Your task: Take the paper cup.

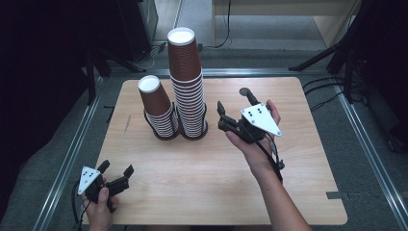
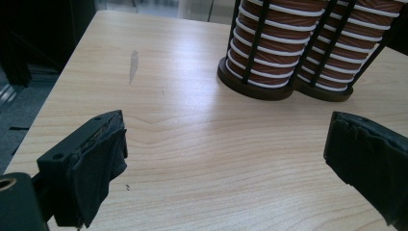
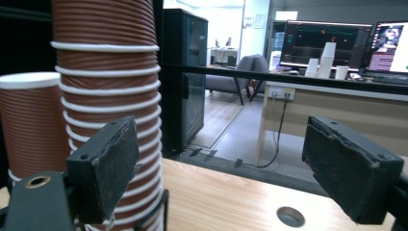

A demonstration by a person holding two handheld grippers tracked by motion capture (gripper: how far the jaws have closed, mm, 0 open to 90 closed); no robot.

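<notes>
Ribbed brown cups with white rims are standing in two stacks (image 1: 177, 91) at upper centre; right gripper (image 1: 235, 111) and left gripper (image 1: 117, 173) are hovering, jaws spread.

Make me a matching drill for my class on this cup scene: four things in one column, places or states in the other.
1. tall stack
2. short stack
3. left gripper
4. right gripper

A. open, near the table's front left corner
B. open, beside the cups
C. left holder
D. right holder

Pairs: 1-D, 2-C, 3-A, 4-B
</notes>
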